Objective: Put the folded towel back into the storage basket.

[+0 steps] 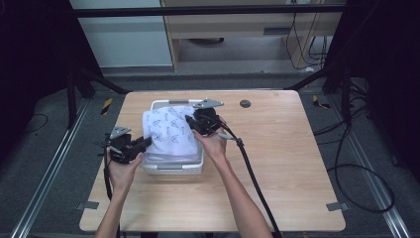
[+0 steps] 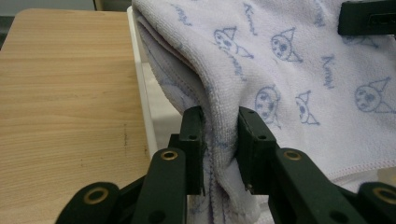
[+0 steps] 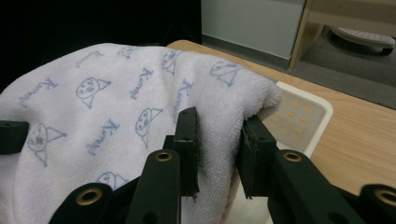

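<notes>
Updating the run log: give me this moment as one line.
left gripper: shut on towel | right gripper: shut on towel | towel: held over white basket | table: wood

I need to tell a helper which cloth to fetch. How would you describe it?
On the wooden table sits a white slotted basket. Over it hangs the towel, white with pale blue cartoon faces and script, pinched by the left gripper and right gripper.

My left claw (image 1: 144, 143) and right claw (image 1: 190, 120) are each clamped tight, both forearms reaching forward, the right one farther ahead.
</notes>
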`<state>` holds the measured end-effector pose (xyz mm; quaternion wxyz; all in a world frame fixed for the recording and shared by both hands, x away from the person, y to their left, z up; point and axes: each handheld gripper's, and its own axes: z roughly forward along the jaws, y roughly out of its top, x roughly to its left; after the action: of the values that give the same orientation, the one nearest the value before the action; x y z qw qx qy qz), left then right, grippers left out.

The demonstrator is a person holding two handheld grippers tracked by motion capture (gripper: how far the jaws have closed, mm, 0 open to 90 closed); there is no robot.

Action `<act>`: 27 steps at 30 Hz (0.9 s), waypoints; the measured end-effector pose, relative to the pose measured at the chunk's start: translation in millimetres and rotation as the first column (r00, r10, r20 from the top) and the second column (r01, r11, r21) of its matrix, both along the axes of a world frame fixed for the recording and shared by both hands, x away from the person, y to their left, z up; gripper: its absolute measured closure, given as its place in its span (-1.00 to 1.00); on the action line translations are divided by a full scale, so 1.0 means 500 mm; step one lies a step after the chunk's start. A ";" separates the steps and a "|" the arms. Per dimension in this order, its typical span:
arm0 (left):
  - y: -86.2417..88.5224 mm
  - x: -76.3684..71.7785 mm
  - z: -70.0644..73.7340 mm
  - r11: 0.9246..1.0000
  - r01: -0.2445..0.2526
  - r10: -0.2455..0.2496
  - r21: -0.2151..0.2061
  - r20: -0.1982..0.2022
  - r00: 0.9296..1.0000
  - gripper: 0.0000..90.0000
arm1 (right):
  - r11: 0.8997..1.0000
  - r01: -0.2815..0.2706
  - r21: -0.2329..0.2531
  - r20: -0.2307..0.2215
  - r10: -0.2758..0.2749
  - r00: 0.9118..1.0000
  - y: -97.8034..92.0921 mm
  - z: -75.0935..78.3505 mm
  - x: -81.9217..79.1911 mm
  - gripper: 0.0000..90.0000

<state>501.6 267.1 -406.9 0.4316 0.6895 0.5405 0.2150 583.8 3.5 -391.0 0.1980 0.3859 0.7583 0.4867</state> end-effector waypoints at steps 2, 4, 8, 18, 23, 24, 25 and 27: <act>-0.001 0.002 -0.004 1.000 -0.002 0.002 0.005 -0.002 1.000 0.62 | 1.000 0.001 -0.008 0.000 -0.001 1.000 0.002 -0.005 0.003 0.59; -0.002 0.004 -0.008 1.000 -0.002 0.002 0.011 -0.008 1.000 0.62 | 1.000 0.001 -0.015 -0.006 -0.001 1.000 0.004 -0.010 0.005 0.59; -0.006 0.008 -0.016 1.000 0.002 -0.002 0.019 -0.023 1.000 0.62 | 1.000 0.005 -0.029 -0.016 -0.005 1.000 0.005 -0.021 0.008 0.59; -0.017 0.018 -0.037 0.999 0.016 -0.013 0.048 -0.061 0.998 0.62 | 0.999 0.016 -0.048 -0.050 -0.019 0.999 0.001 -0.050 0.013 0.57; -0.021 0.022 -0.045 0.998 0.018 -0.013 0.065 -0.079 0.997 0.62 | 0.997 0.017 -0.071 -0.056 -0.021 0.998 0.002 -0.063 0.015 0.57; -0.021 0.022 -0.046 0.998 0.020 -0.014 0.068 -0.082 0.997 0.61 | 0.997 0.018 -0.073 -0.060 -0.022 0.998 0.003 -0.065 0.015 0.56; -0.022 0.023 -0.047 0.997 0.020 -0.014 0.068 -0.085 0.996 0.61 | 0.997 0.018 -0.074 -0.061 -0.023 0.998 0.003 -0.067 0.015 0.56; -0.023 0.025 -0.050 0.997 0.022 -0.016 0.071 -0.092 0.996 0.61 | 0.996 0.019 -0.082 -0.064 -0.025 0.998 0.003 -0.071 0.015 0.56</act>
<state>513.9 255.6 -431.8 0.3833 0.7188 0.5451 0.1984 591.4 5.0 -426.4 0.1941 0.4015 0.7791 0.4406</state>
